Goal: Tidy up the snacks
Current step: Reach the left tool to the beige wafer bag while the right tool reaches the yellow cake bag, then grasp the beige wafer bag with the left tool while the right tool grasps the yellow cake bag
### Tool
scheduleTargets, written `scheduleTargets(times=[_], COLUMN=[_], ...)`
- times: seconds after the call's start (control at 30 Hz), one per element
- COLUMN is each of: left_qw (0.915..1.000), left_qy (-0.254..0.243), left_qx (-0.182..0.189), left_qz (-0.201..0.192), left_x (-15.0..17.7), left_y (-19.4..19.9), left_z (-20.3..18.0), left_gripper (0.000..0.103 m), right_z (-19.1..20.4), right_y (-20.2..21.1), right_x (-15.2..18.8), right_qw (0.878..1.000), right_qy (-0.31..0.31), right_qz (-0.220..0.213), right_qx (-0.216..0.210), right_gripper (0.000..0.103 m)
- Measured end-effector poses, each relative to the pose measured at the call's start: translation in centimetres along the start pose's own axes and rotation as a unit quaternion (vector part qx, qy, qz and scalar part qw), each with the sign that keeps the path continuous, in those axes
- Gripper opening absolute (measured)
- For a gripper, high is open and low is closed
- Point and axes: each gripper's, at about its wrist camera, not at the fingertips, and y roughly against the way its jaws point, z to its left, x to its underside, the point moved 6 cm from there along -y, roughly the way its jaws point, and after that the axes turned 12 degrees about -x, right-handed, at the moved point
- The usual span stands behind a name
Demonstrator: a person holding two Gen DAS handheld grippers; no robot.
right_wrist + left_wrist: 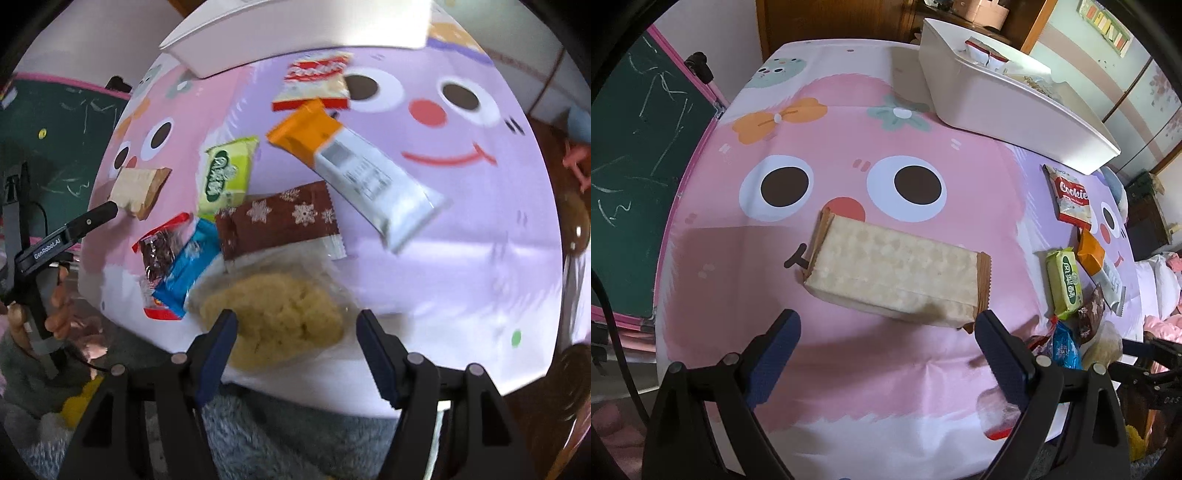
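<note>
Barely begun: few packets in white bin (1015, 107) at far edge, cracker pack (897, 280), clear-bagged cake (273, 317) and others loose on surface (849, 369); left gripper (886, 343) and right gripper (297, 343) jaws wide, empty.

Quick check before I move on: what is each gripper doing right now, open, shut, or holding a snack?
Left gripper: open, empty, above the beige cracker pack.
Right gripper: open, empty, over the yellow cake bag.
</note>
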Motion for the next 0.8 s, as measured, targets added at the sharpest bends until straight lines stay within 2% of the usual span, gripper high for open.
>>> scheduleTargets(times=[0.17, 0.23, 0.27, 0.3, 0.33, 0.37, 0.5, 0.6, 0.7, 0.77, 0.8], left_qw=[0.9996, 0.9992, 0.9985, 0.9979, 0.9966, 0.9949, 0.9883, 0.9838, 0.9791, 0.975, 0.9749], left_qy=[0.013, 0.026, 0.038, 0.048, 0.063, 0.079, 0.134, 0.158, 0.167, 0.163, 0.155], left_qx=[0.015, 0.019, 0.022, 0.023, 0.025, 0.028, 0.019, -0.016, -0.048, -0.069, -0.084], left_qz=[0.019, 0.025, 0.032, 0.038, 0.048, 0.057, 0.07, 0.082, 0.105, 0.134, 0.136], left_x=[-0.6, -1.0, -1.4, -1.6, -2.1, -2.4, -4.1, -4.8, -5.1, -4.9, -4.9], left_y=[-1.0, -1.3, -1.6, -1.8, -2.1, -2.4, -3.0, -3.4, -4.3, -5.3, -5.5], left_z=[0.2, 0.4, 0.5, 0.7, 0.8, 0.8, 0.5, 0.1, -0.9, -1.9, -2.4], left_gripper=[0.095, 0.095, 0.095, 0.095, 0.095, 0.095, 0.095, 0.095, 0.095, 0.095, 0.095], right_z=[0.0, 0.2, 0.5, 0.8, 1.1, 1.4, 1.8, 2.2, 2.6, 2.6, 2.5], right_y=[-1.8, -2.4, -2.5, -2.5, -2.4, -2.4, -2.0, -1.5, -1.4, -1.3, -1.3], right_x=[-0.7, -0.6, -0.6, -0.6, -0.6, -0.6, -0.9, -1.1, -0.9, -0.9, -0.9], right_qw=[1.0, 1.0, 0.999, 0.999, 0.998, 0.998, 0.997, 0.996, 0.996, 0.996, 0.995], right_qy=[0.022, 0.023, 0.033, 0.043, 0.046, 0.045, 0.057, 0.069, 0.078, 0.079, 0.079], right_qz=[0.017, 0.02, 0.022, 0.022, 0.021, 0.023, 0.008, -0.002, -0.004, -0.003, -0.004], right_qx=[0.006, -0.003, -0.003, -0.012, -0.025, -0.043, -0.045, -0.047, -0.047, -0.051, -0.054], right_gripper=[0.094, 0.097, 0.096, 0.09, 0.084, 0.072, 0.063, 0.058, 0.057, 0.056, 0.056])
